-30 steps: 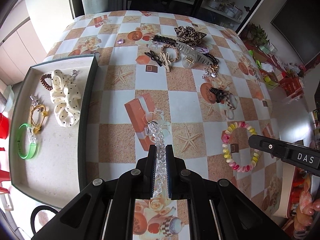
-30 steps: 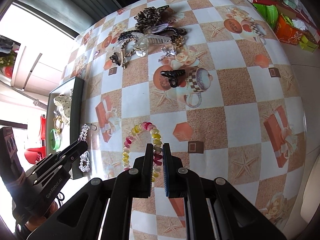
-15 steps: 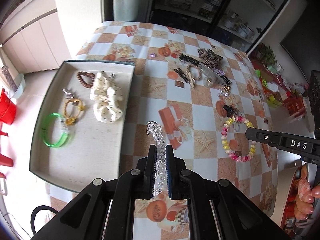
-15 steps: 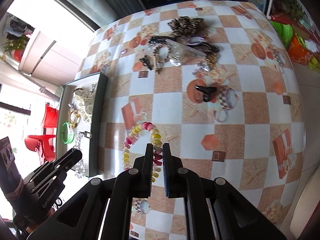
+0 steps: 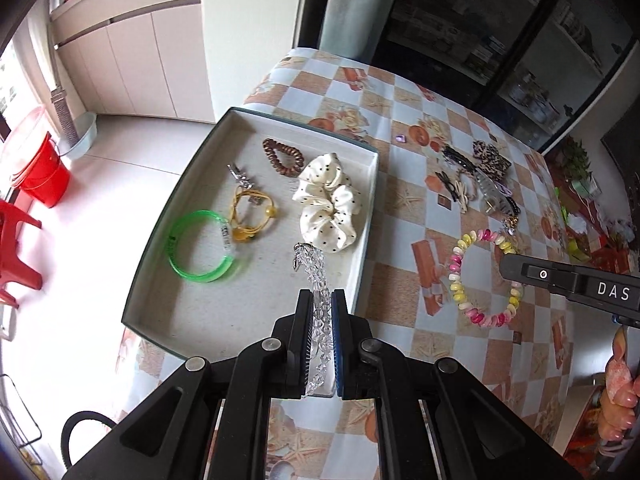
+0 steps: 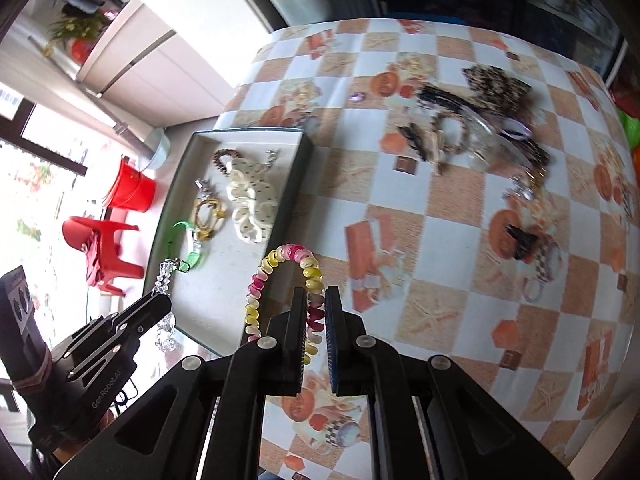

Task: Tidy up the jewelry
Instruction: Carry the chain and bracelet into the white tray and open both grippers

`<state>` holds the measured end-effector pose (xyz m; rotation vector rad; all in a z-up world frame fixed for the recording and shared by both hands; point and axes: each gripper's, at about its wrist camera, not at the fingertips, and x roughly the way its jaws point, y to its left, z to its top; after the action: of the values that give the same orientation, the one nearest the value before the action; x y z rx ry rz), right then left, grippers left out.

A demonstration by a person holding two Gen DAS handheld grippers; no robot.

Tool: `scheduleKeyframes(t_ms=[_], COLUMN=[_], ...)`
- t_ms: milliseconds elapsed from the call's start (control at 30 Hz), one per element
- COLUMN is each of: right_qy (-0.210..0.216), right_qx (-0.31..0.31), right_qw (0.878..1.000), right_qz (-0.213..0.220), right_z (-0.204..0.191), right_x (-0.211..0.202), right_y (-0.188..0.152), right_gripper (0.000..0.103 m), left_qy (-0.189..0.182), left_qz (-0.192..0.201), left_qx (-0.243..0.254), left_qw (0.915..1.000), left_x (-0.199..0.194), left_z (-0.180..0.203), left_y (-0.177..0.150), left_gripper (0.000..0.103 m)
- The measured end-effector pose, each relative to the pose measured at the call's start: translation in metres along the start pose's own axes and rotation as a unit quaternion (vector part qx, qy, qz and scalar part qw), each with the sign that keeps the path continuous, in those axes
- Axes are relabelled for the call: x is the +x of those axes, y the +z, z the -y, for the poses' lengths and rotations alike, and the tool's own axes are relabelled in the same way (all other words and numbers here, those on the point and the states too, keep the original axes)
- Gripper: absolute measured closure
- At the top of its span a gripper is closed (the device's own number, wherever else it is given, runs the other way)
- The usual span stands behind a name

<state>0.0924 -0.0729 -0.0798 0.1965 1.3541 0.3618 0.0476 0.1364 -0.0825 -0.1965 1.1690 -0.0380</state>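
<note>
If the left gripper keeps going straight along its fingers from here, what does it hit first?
Most likely the bare floor of the grey tray, just short of the cream polka-dot scrunchie. The left gripper, shut on the clear crystal bead bracelet, points steeply down over that spot, though depth is hard to judge.

White "DAS" reads on the side of the right gripper [image 5: 576, 286], seen from the left wrist view, next to a small round screw mark. "GenRobot.AI" runs along the body of the left gripper [image 6: 154, 306], seen from the right wrist view; lettering is small and tilted, so the last characters are probably ".AI". Green bangle [image 5: 200, 251] has dark print on its band and a printed tag at the clasp, both too small to read
</note>
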Motion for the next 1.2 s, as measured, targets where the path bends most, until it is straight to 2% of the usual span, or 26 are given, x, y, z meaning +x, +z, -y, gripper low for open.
scheduleKeyframes(t_ms=[233, 467, 1200], right_qy=[0.015, 0.023, 0.024], right_qx=[-0.039, -0.064, -0.095], right_qw=[0.999, 0.997, 0.992], right_qz=[-0.018, -0.039, -0.080], right_z=[-0.039, -0.065, -0.093], right_x=[0.023, 0.051, 0.139], right_y=[0.010, 0.015, 0.026], right_gripper=[0.093, 0.093, 0.094], left_qy=[0.017, 0.021, 0.040], left_qz=[-0.001, -0.014, -0.039], left_qx=[-0.021, -0.029, -0.035], left_qw=[0.9996, 0.9993, 0.9978], left_x=[0.006, 0.028, 0.087], left_z=[-0.032, -0.050, -0.069], left_y=[-0.001, -0.005, -0.015], left_gripper=[0.091, 0.091, 0.091])
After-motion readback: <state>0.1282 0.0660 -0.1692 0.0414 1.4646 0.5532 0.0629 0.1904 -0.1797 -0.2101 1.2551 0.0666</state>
